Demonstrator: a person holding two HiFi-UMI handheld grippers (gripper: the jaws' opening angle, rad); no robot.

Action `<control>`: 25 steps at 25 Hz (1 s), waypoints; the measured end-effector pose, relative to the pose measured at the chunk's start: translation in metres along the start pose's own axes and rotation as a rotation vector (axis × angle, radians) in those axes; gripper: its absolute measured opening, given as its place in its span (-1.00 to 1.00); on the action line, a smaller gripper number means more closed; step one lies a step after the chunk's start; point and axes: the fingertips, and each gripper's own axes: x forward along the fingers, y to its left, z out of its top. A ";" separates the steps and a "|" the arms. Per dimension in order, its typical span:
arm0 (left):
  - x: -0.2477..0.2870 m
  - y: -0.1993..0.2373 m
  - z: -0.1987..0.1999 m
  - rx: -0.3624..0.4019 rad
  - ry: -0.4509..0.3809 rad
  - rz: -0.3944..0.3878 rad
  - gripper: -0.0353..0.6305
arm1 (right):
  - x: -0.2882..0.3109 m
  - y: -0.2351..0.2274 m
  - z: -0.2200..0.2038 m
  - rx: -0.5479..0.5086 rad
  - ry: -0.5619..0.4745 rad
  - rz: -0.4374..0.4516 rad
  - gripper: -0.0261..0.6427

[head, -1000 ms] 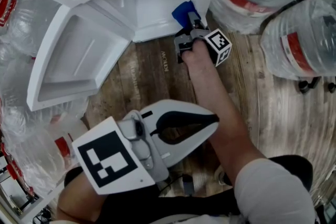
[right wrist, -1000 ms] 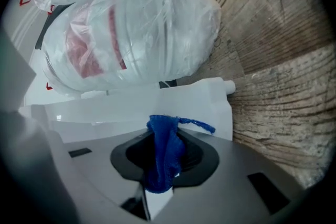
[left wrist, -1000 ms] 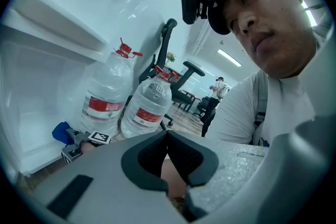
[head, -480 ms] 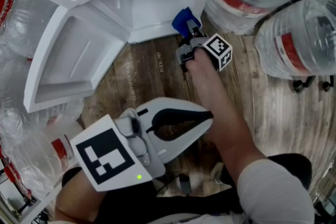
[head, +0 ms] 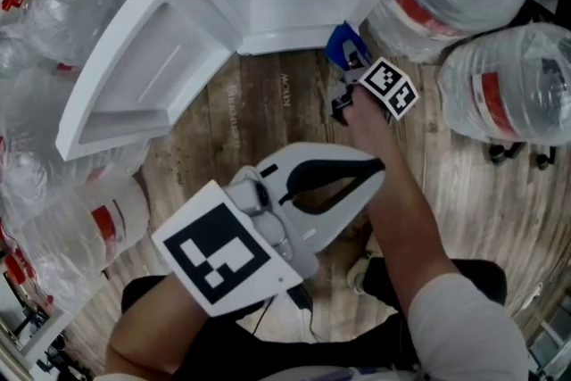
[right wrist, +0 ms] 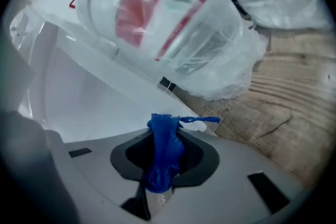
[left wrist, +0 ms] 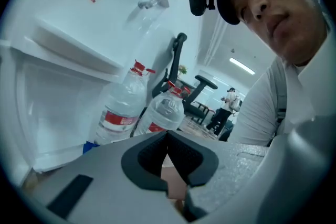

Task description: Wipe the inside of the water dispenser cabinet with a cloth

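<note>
Right gripper view: the right gripper (right wrist: 167, 162) pinches a bunched blue cloth (right wrist: 164, 147), whose lower end is hidden between the grey jaws.
Left gripper (left wrist: 169, 150): jaws pressed together, holding nothing.
Cloth's place: at the white cabinet (head: 285, 13)'s front right corner; contact cannot be made out.
Cut off: most of the cabinet interior.
Surroundings: smooth plastic door (head: 134, 76) swung open, clear water bottles (head: 508, 94), wood-grain floor (head: 259, 120).

Wood-plank floor (head: 482, 192), grey-brown, worn grain. Large clear water jugs (head: 513, 89) with red labels crowd floor at right; more jugs (head: 62, 13) at left. Far room: black office chair (left wrist: 206, 81), bright ceiling strip light (left wrist: 241, 66).
</note>
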 end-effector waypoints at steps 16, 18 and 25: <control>-0.054 -0.013 0.051 -0.056 0.019 0.346 -0.90 | -0.154 0.172 -0.014 -0.759 0.474 0.038 -0.69; -0.063 -0.028 0.053 -0.094 0.067 0.385 -0.90 | -0.184 0.195 -0.014 -0.818 0.538 0.054 -0.69; -0.095 -0.119 0.123 -0.182 0.141 0.451 -0.90 | -0.304 0.303 0.026 -0.971 0.647 0.156 -0.69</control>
